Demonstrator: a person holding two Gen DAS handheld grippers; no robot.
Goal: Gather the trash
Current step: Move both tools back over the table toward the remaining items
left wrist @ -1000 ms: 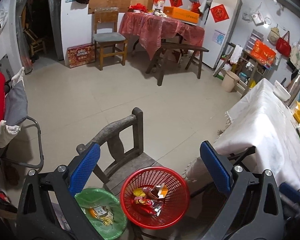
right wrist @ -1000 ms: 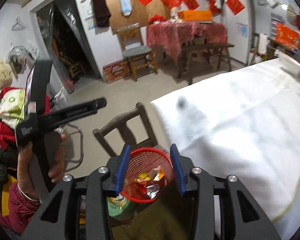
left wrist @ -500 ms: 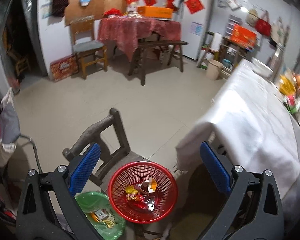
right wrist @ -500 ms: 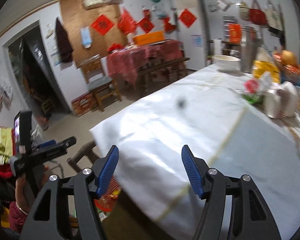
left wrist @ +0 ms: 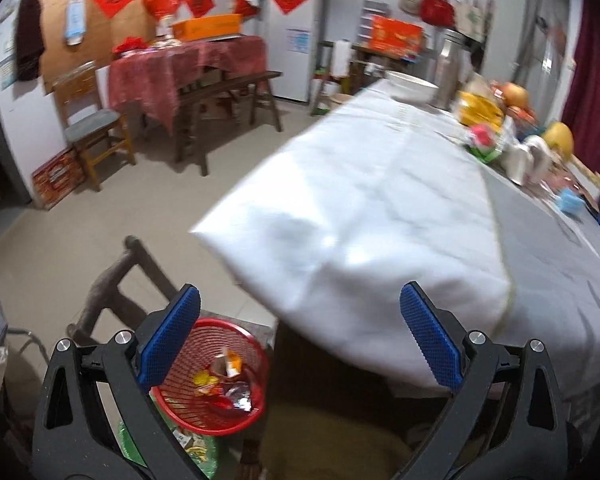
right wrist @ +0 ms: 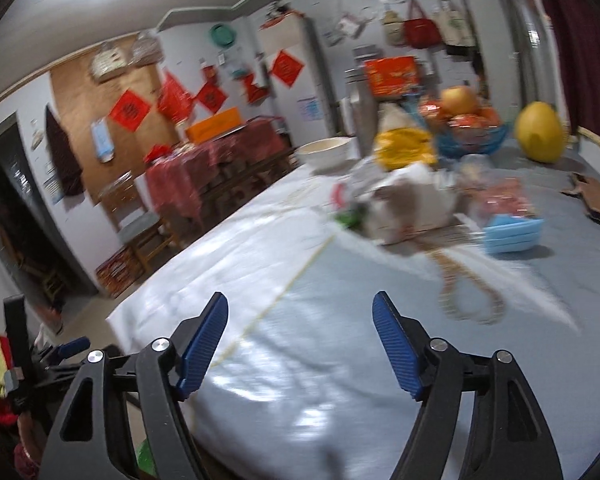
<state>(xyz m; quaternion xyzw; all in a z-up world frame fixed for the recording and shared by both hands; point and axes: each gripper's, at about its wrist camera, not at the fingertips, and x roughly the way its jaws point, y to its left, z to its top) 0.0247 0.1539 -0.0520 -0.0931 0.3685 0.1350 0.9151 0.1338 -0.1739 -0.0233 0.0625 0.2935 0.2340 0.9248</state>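
A red mesh basket (left wrist: 236, 414) holding snack wrappers sits on a dark wooden chair (left wrist: 112, 280) below the table corner. A green bin (left wrist: 204, 452) with scraps sits partly under it. My left gripper (left wrist: 300, 336) is open and empty above the basket and the table corner. My right gripper (right wrist: 300, 344) is open and empty over the white-clothed table (right wrist: 260, 264). Blurred clutter lies ahead of it: white crumpled bags (right wrist: 412, 204), a blue pack (right wrist: 512, 234), a cardboard piece (right wrist: 598, 200) and a looped string (right wrist: 468, 300).
A fruit basket (right wrist: 468, 128), a pomelo (right wrist: 540, 132), a white bowl (right wrist: 326, 152) and a metal flask (left wrist: 446, 68) stand at the table's far end. A red-clothed table (left wrist: 184, 64), bench and chair (left wrist: 92, 128) stand by the back wall.
Both grippers swung right and up, from the chair with the baskets toward the tabletop. The right gripper now faces the clutter; its jaws have opened from around the red basket.
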